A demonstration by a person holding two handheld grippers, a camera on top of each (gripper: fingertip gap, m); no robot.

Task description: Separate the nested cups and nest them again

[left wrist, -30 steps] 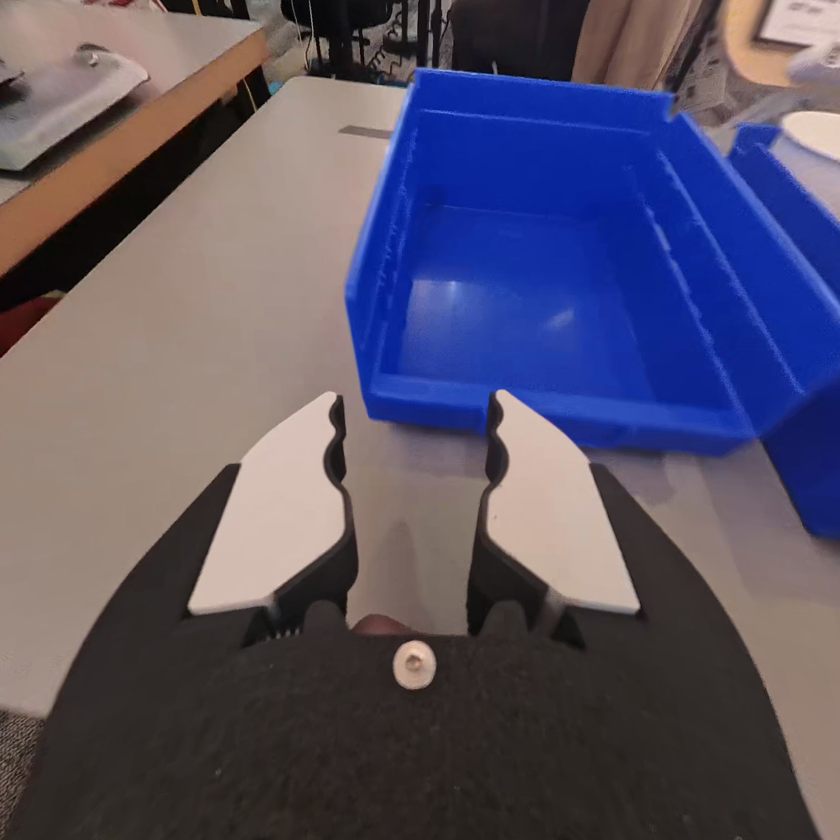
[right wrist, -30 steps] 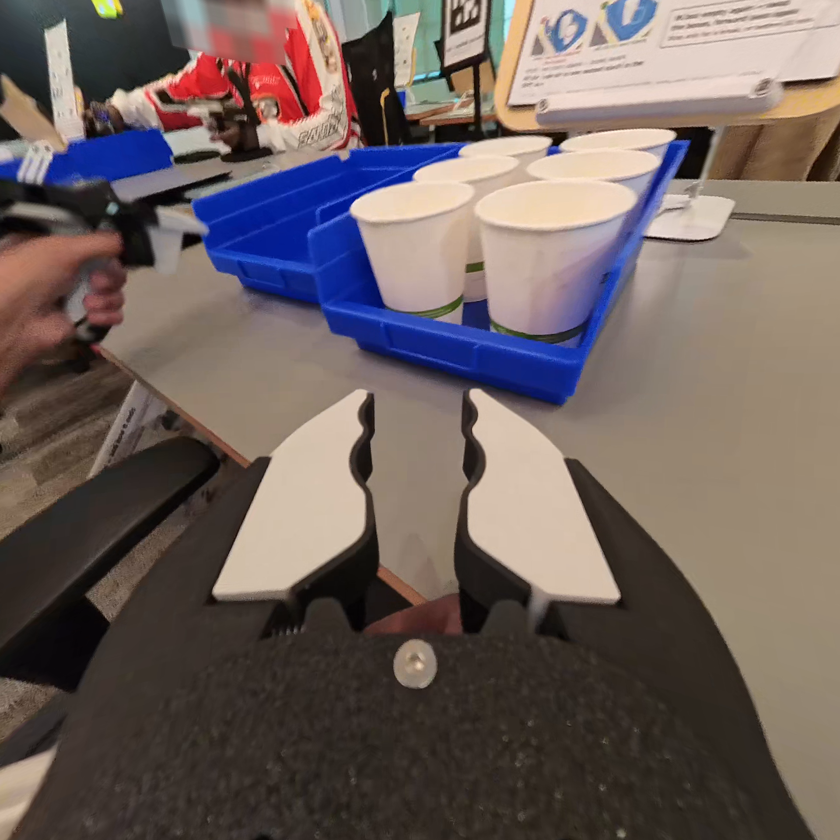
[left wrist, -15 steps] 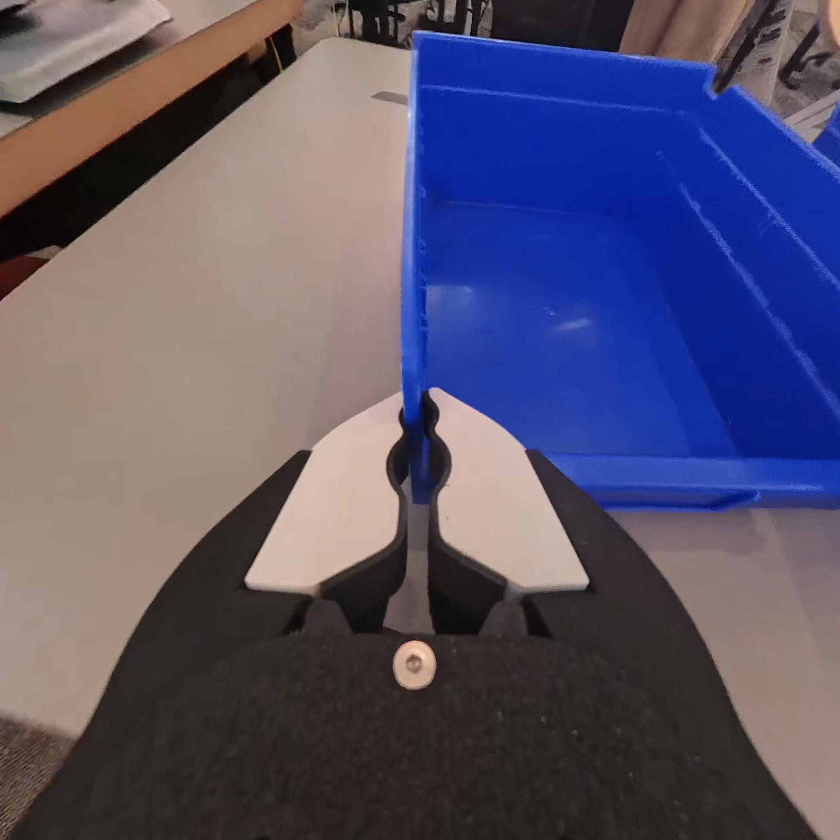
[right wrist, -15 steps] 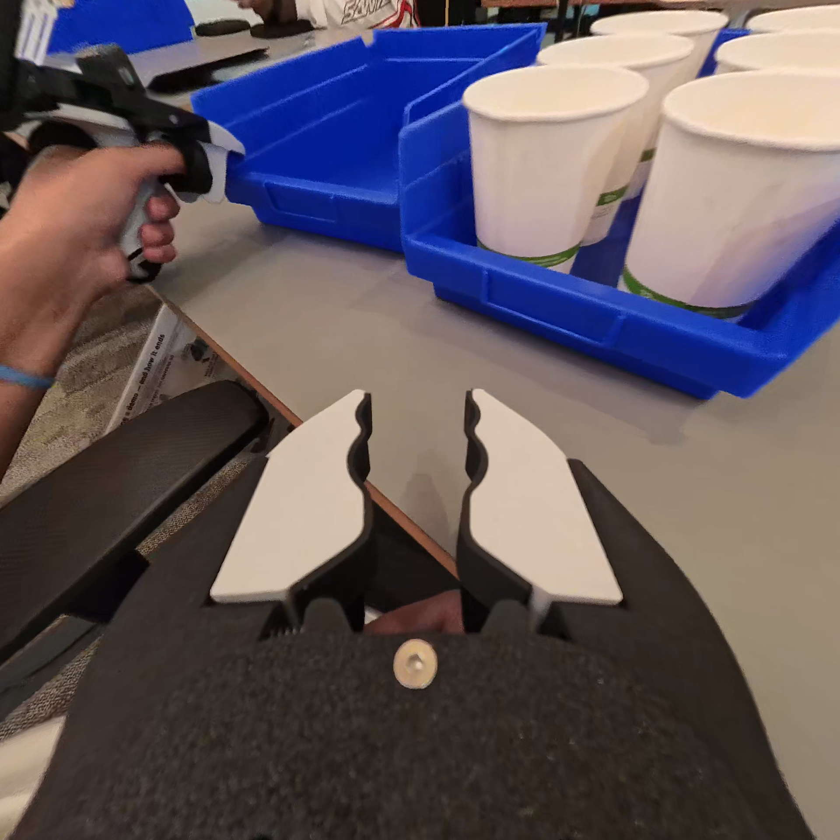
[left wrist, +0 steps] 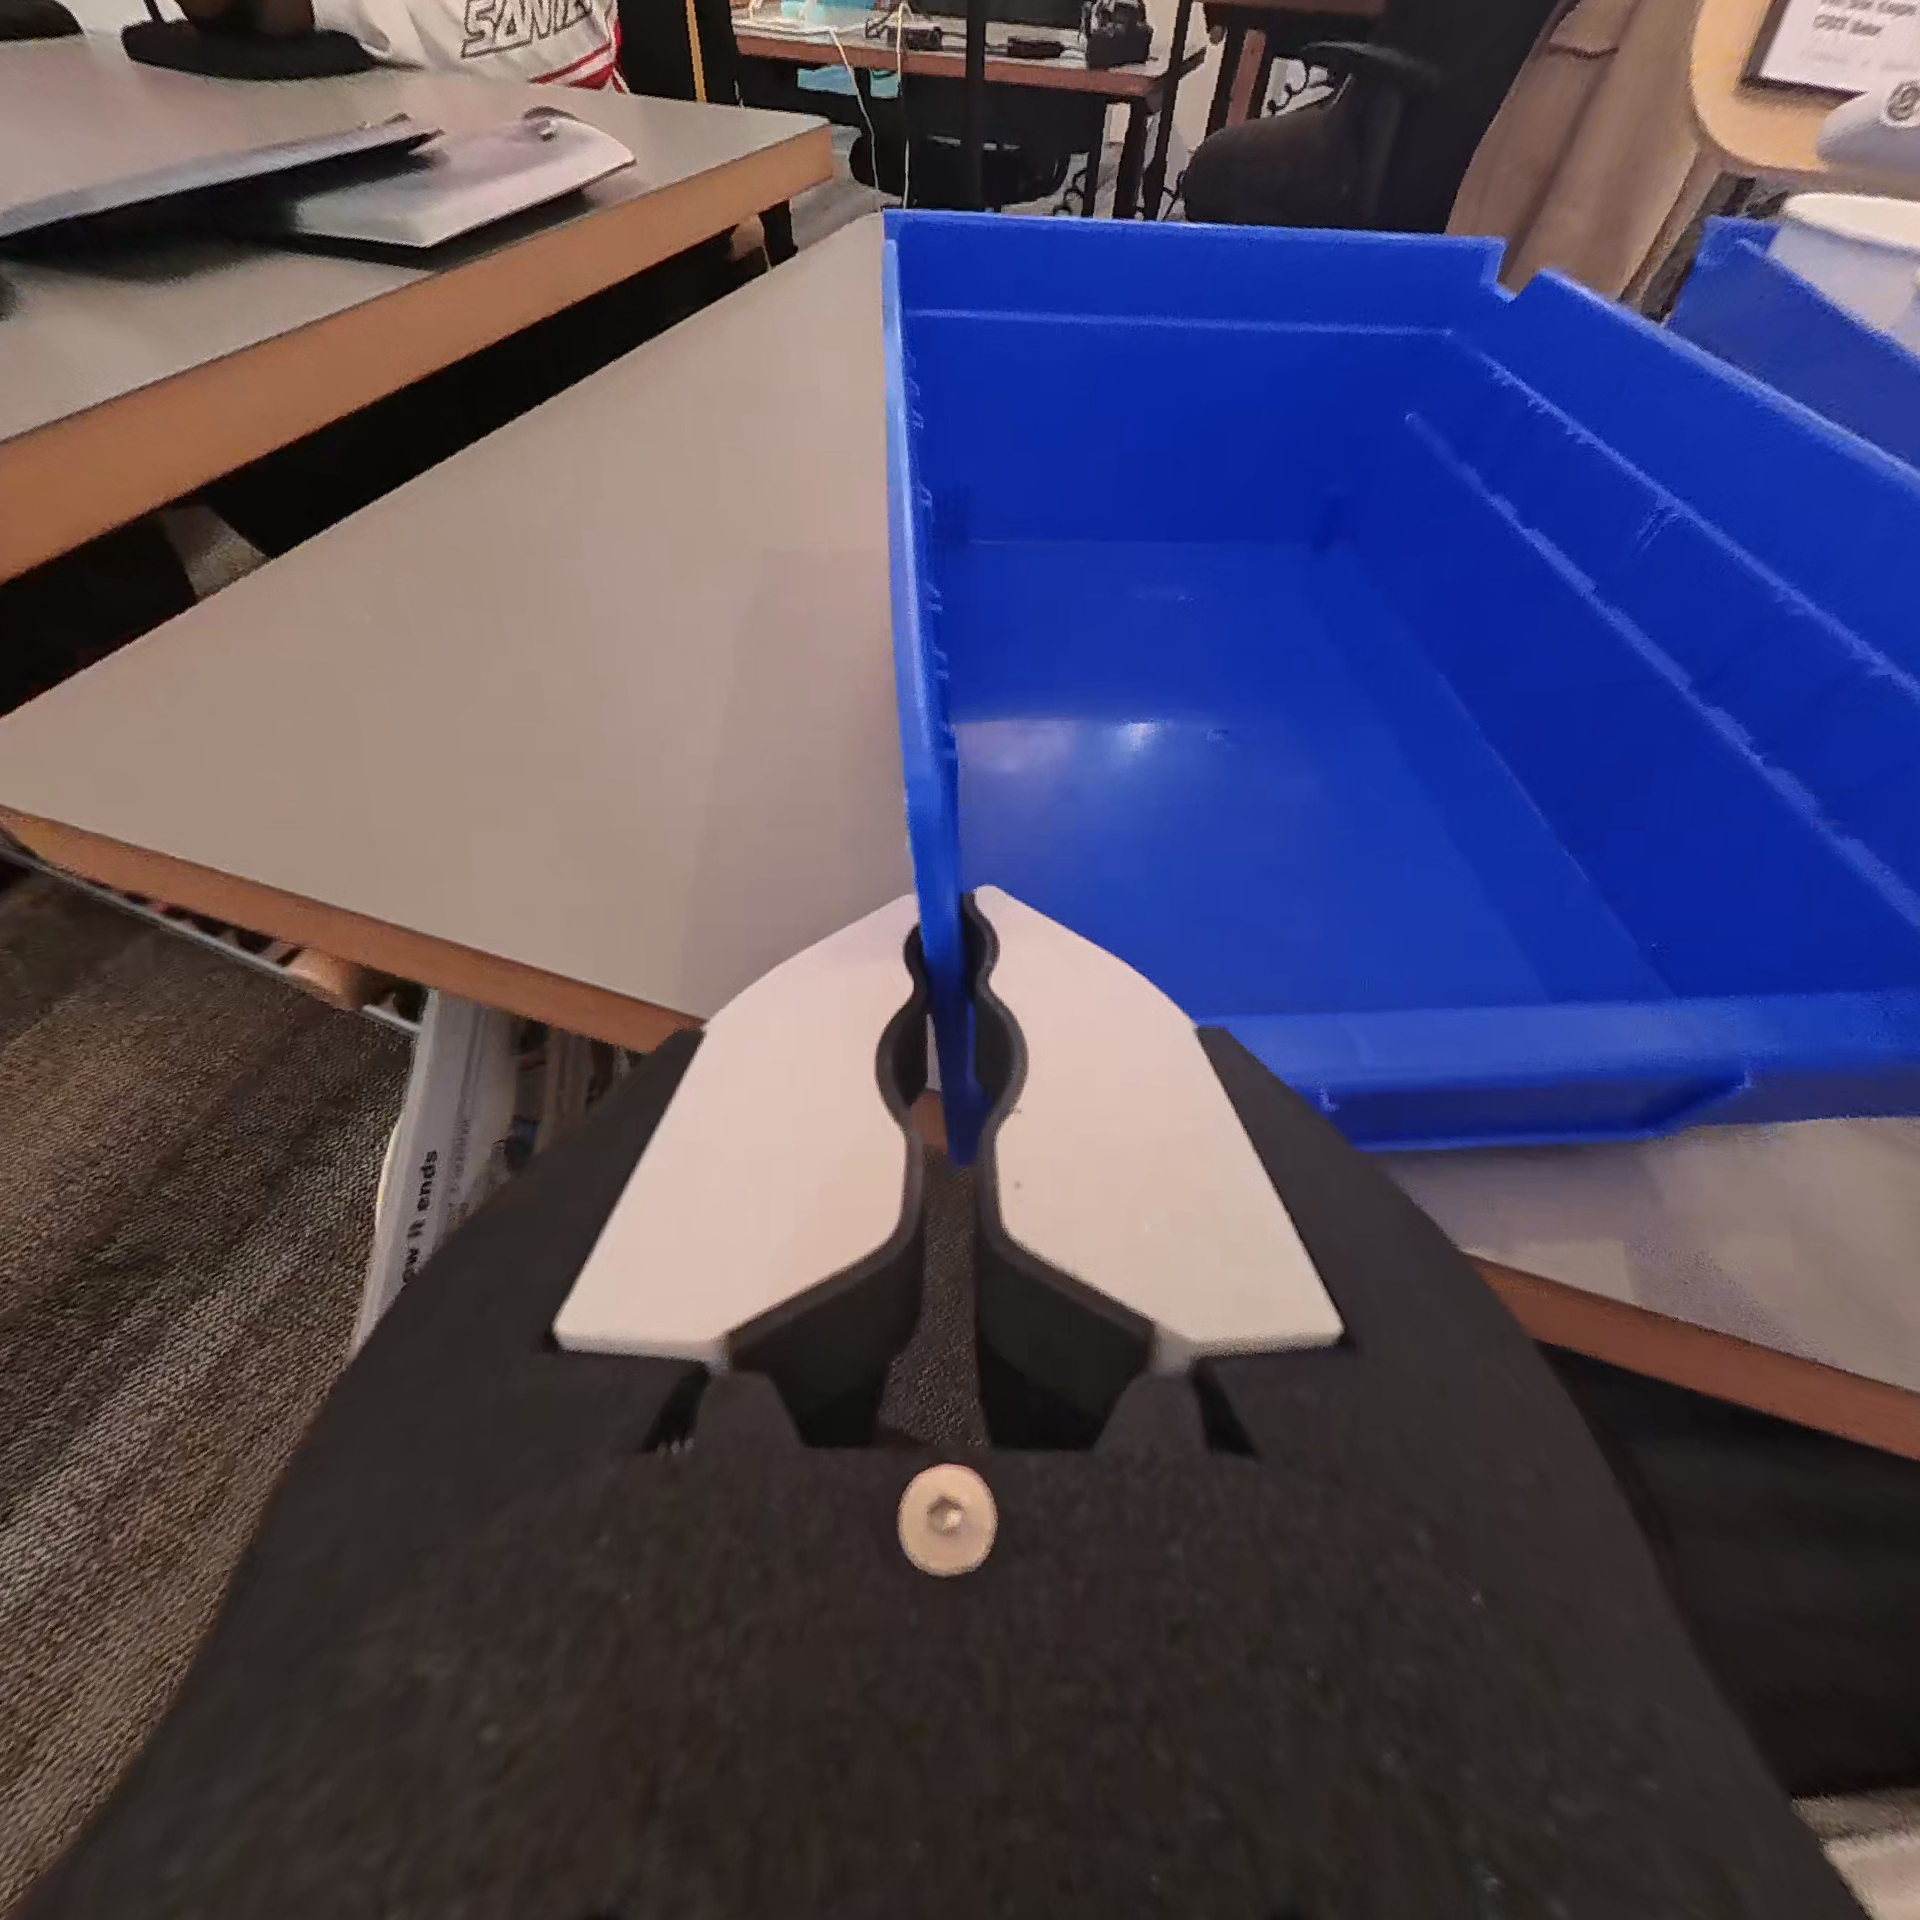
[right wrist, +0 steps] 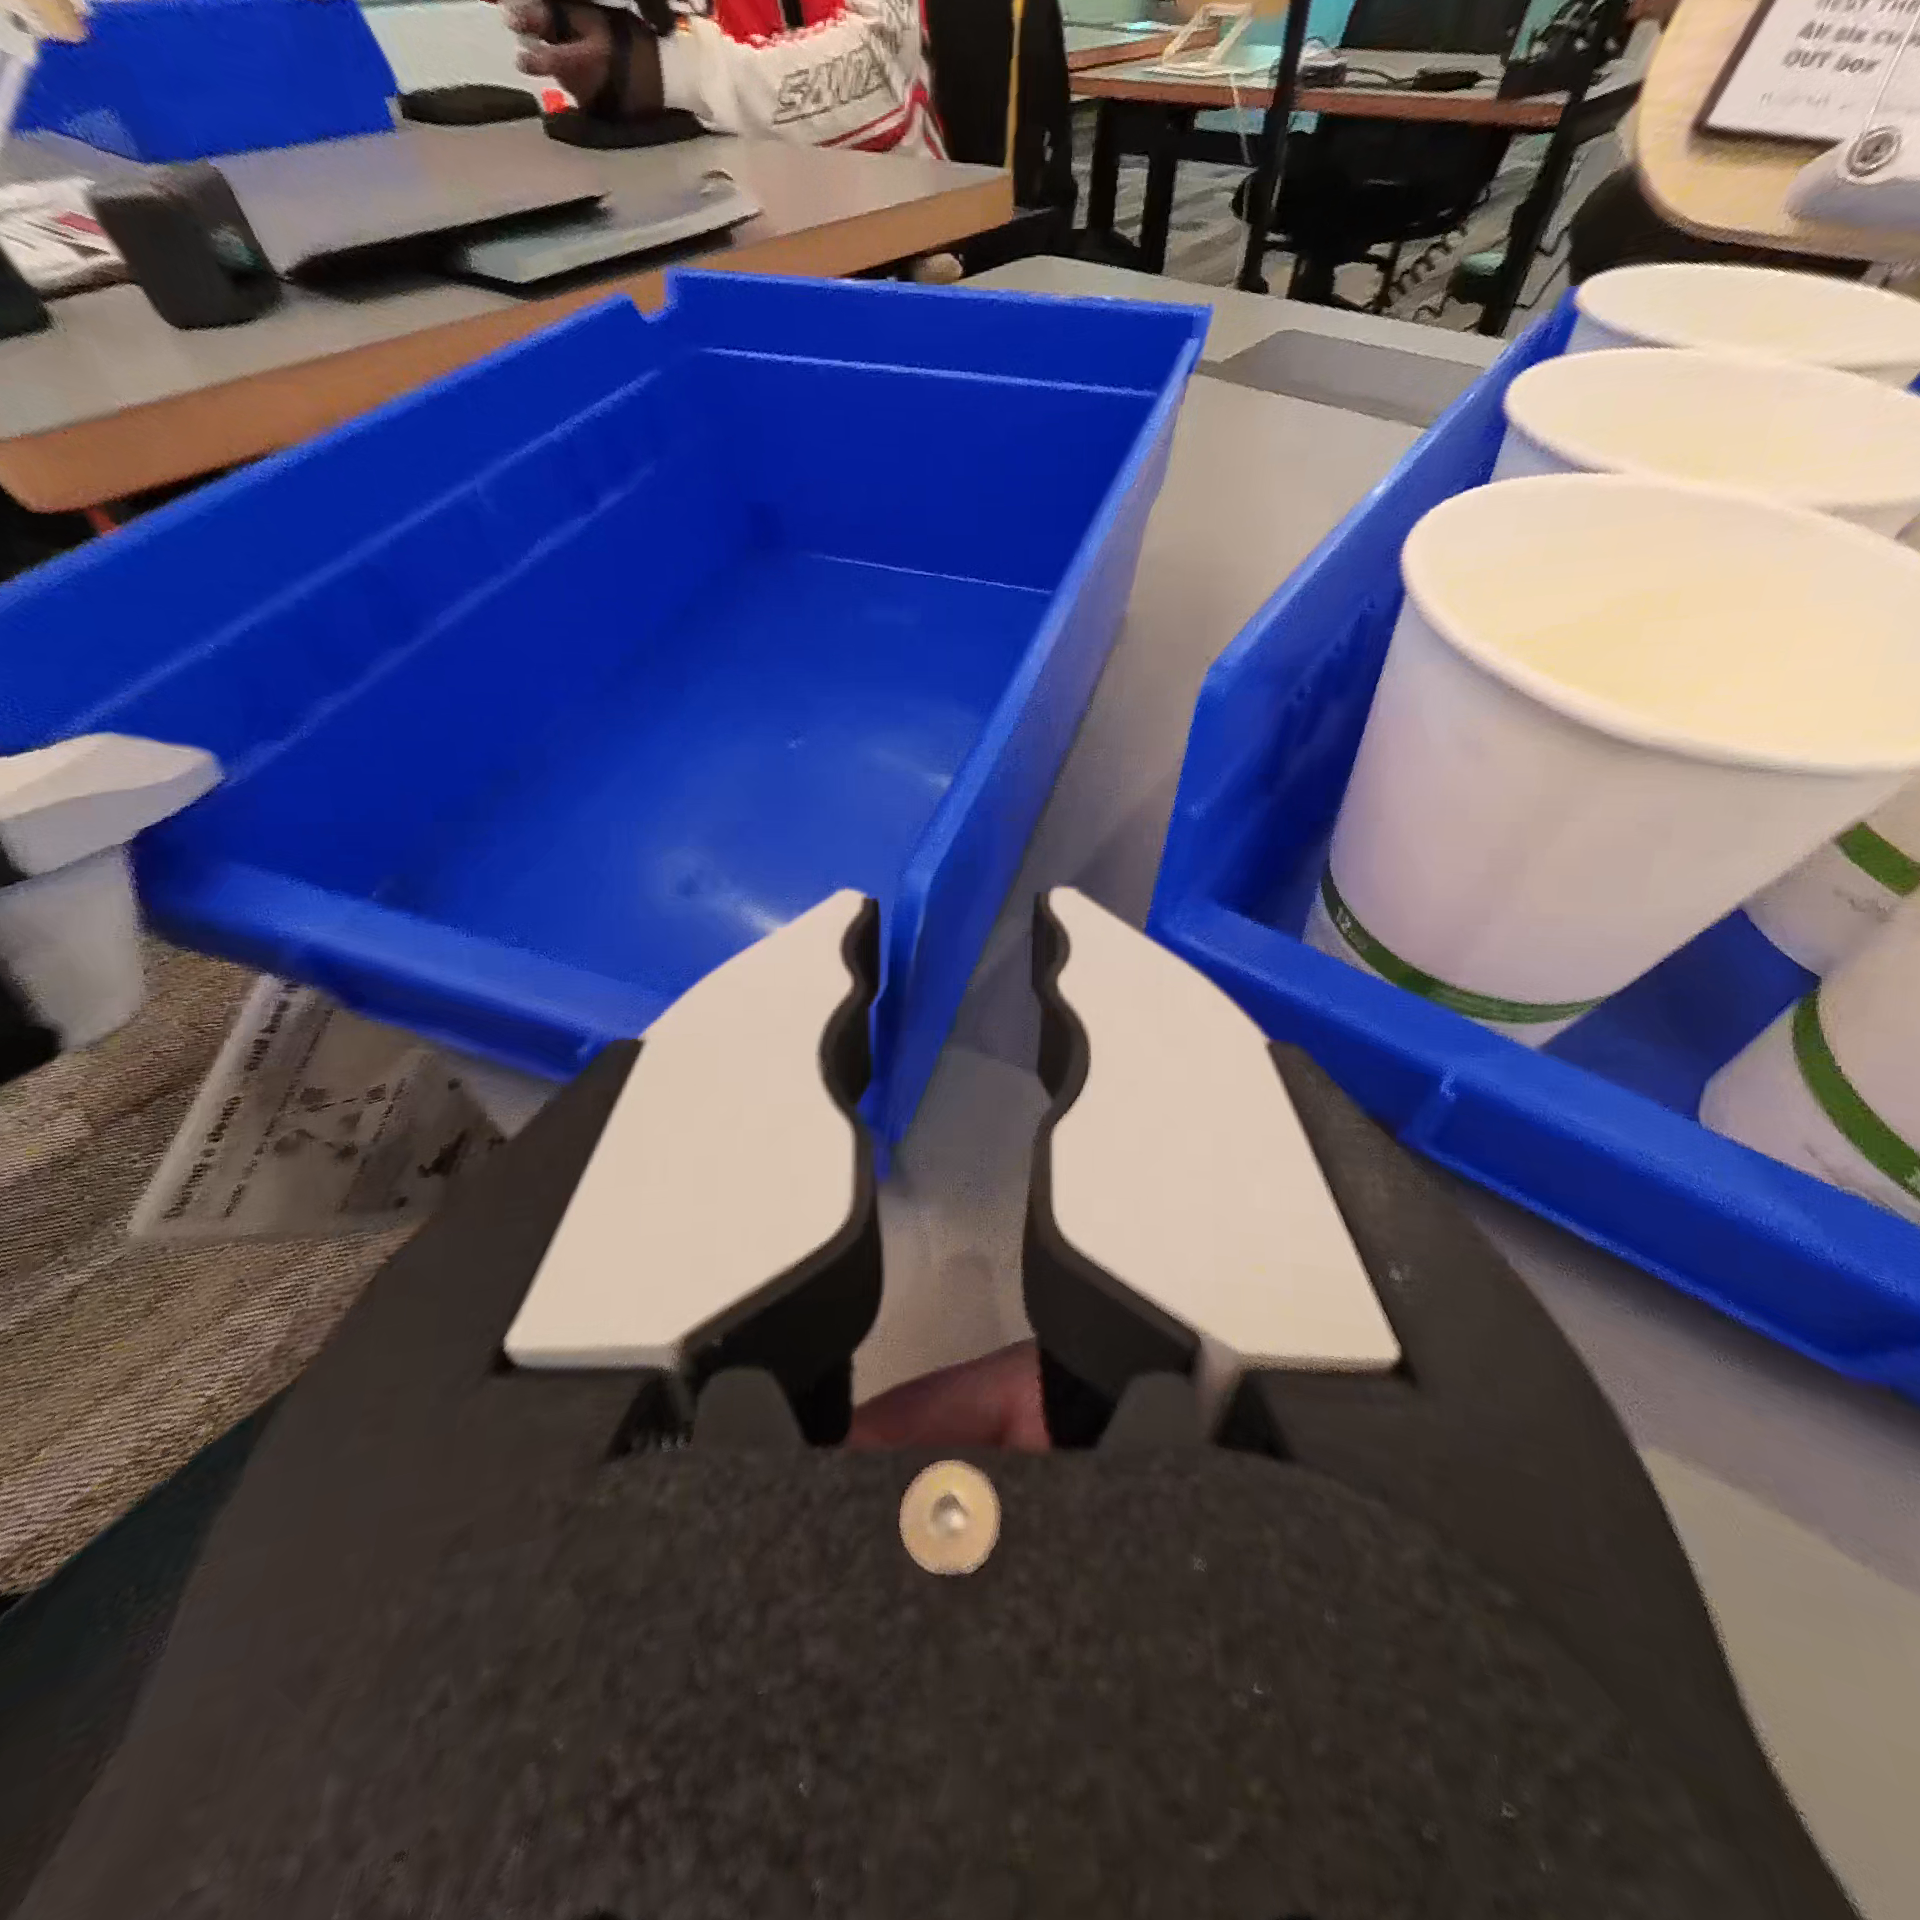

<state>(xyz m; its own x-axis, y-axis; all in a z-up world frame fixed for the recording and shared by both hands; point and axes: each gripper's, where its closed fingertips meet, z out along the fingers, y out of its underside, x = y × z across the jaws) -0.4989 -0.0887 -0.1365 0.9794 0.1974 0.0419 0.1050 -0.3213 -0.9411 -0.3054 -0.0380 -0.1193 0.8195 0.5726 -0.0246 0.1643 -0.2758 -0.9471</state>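
- Cups (right wrist: 1621, 748), white paper with green bands near the base, are standing upright in the blue bin (right wrist: 1299, 675) on my right, well off from both tongs.
- My left gripper (left wrist: 951, 935) is clenching the near left corner of the empty blue bin's (left wrist: 1351, 727) side wall, the wall pinched between its two fingers.
- My right gripper (right wrist: 956, 914) is straddling that same bin's near right corner; its fingers are parted, with the wall lying against the left finger (right wrist: 727, 1122) and a gap showing to the right finger.
- In the right wrist view, the left gripper's white tip is showing at the bin's far front corner.
- The empty bin's front is hanging past the grey table's (left wrist: 520, 675) wooden edge, over carpet and a printed sheet (right wrist: 301, 1122).
- A narrow strip of bare table is separating the two bins.
- Behind, another desk is carrying a laptop (right wrist: 436, 218), and a person is sitting there.
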